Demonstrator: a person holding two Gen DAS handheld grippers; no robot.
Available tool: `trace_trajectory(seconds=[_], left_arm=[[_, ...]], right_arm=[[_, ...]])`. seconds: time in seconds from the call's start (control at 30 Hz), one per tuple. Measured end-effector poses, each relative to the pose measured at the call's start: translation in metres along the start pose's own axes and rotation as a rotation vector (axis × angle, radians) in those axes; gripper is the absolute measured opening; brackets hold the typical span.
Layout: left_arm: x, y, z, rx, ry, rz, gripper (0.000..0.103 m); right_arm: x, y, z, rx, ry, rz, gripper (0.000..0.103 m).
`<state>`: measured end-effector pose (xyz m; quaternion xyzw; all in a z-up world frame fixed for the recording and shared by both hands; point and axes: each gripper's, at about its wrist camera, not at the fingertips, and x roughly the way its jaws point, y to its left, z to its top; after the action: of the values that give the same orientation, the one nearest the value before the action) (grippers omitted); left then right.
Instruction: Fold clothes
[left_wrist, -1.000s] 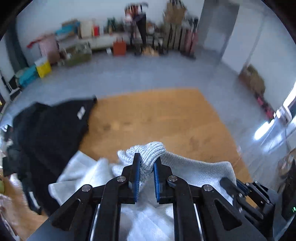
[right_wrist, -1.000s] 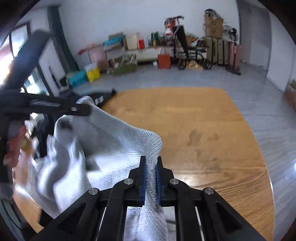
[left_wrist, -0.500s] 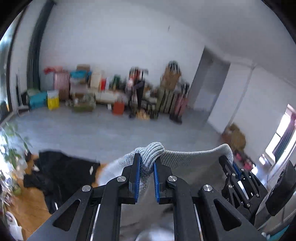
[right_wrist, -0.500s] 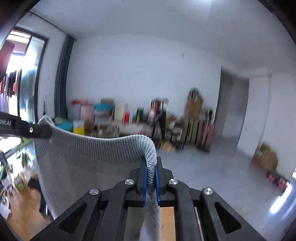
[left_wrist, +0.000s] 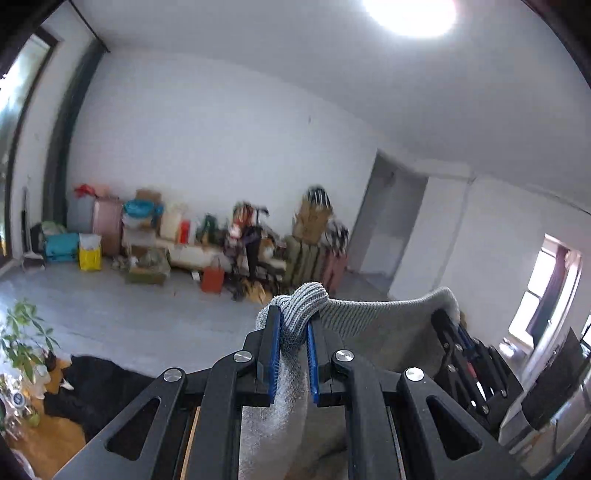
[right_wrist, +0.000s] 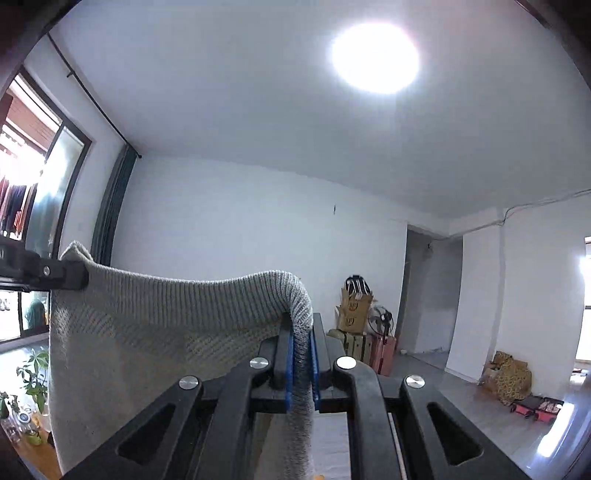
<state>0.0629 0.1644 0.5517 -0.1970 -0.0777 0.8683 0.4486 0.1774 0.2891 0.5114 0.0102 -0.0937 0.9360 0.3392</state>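
A light grey knitted sweater hangs in the air, stretched between both grippers. My left gripper is shut on a bunched corner of the sweater; its ribbed top edge runs right to the other gripper. My right gripper is shut on the opposite corner, and the cloth spans left to the left gripper at the picture's edge. The knit drops below both sets of fingers and out of sight. A black garment lies on the wooden table at lower left.
Potted plants stand at the table's left edge. Boxes, bags and suitcases line the far wall across the grey floor. A window is on the left, a doorway on the right, a ceiling lamp overhead.
Both grippers rose from the table with the sweater and tilted up toward level. The sweater went from a heap on the wood to hanging spread between them. The table dropped out of view.
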Motion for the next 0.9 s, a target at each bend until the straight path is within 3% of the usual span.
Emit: trace_trajectory(seconds=[0.17,0.33,0.43,0.57,0.73,0.87,0.9], left_arm=[[0.063,0.024,-0.037,-0.012,0.117,0.009,0.013],[0.136,0.050,-0.112,0.032,0.234,0.033,0.013],[0.176,0.081,-0.186,0.004,0.358,-0.026,0.013],[0.217,0.120,-0.308,-0.018,0.523,-0.078,0.013],[0.232,0.160,-0.459,-0.190,0.745,-0.199,0.012],[0.225,0.164,-0.527,-0.180,0.824,-0.206,0.012],[0.223,0.165,-0.538,-0.219,0.834,-0.252,0.012]], right_arm=[[0.042,0.008,-0.057,0.049,0.143,0.045,0.008],[0.081,0.034,-0.140,0.008,0.259,0.080,0.008],[0.096,0.039,-0.207,-0.018,0.346,0.099,0.008],[0.088,0.043,-0.333,-0.024,0.441,0.138,0.008],[0.078,0.021,-0.494,-0.001,0.745,0.290,0.008],[0.059,0.001,-0.586,-0.012,0.916,0.331,0.008],[0.056,-0.008,-0.601,0.016,0.943,0.332,0.008]])
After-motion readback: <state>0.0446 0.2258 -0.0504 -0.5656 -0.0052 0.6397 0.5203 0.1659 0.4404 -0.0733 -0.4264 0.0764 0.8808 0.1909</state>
